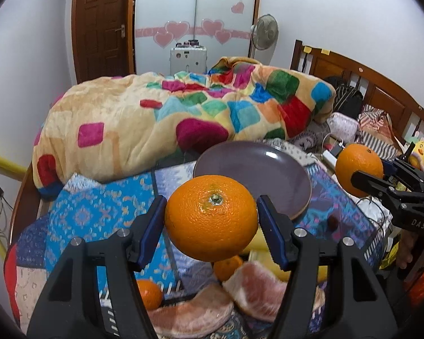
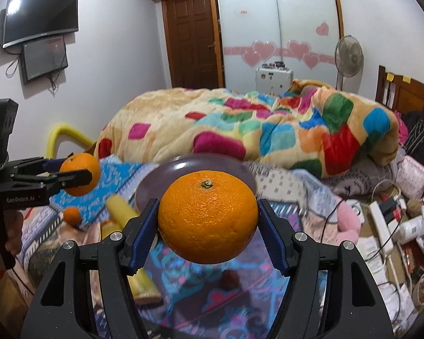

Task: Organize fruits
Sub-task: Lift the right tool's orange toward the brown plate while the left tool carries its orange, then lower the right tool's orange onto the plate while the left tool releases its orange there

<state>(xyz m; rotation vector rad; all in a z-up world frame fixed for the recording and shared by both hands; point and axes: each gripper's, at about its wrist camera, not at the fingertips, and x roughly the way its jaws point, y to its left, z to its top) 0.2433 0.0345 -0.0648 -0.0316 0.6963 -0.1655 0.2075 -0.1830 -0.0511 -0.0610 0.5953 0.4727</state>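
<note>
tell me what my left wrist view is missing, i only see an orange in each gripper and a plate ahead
Observer: The right wrist view shows a small dark reddish fruit lying on the glass tabletop under the right gripper and its orange.
Operator: anything lying left of the plate
Observer: A yellow banana lies on the patterned cloth beside the purple plate, with a small tangerine further left.
Operator: and the left gripper from outside
Observer: The left gripper is seen side-on, its fingers closed on its orange, held above the cloth, not touching the plate.
</note>
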